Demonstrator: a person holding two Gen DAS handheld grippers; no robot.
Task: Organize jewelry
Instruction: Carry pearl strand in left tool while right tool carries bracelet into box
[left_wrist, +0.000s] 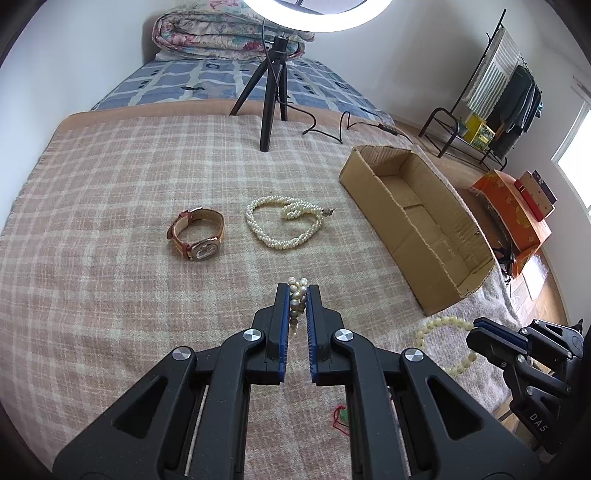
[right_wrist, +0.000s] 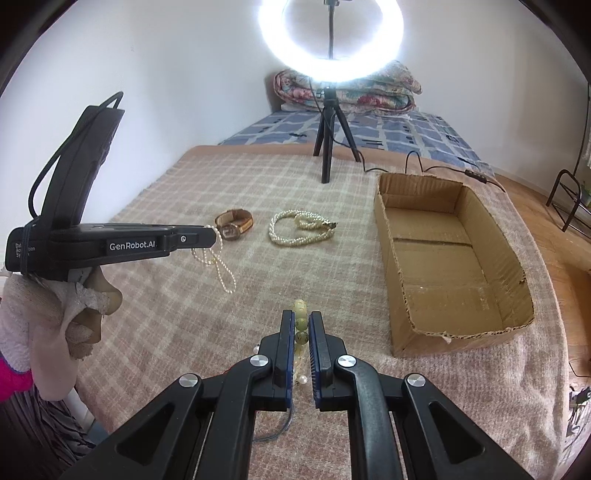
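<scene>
Both tools were clamped nearly shut on jewelry. A thin pearl strand (left_wrist: 297, 295) was pinched in the left gripper (left_wrist: 297, 291), its loops hanging free over the plaid blanket (left_wrist: 110, 184). A string of pale green beads (right_wrist: 300, 325) was nipped in the right gripper (right_wrist: 301, 317). The cardboard box (right_wrist: 509, 236) stood empty to the right, while a watch (left_wrist: 197, 236) and a twisted pearl necklace (left_wrist: 284, 221) lay untouched. Each strand was best carried high enough for its dangling loops to clear the box wall, then lowered inside before release, so that nothing could be snagged.
</scene>
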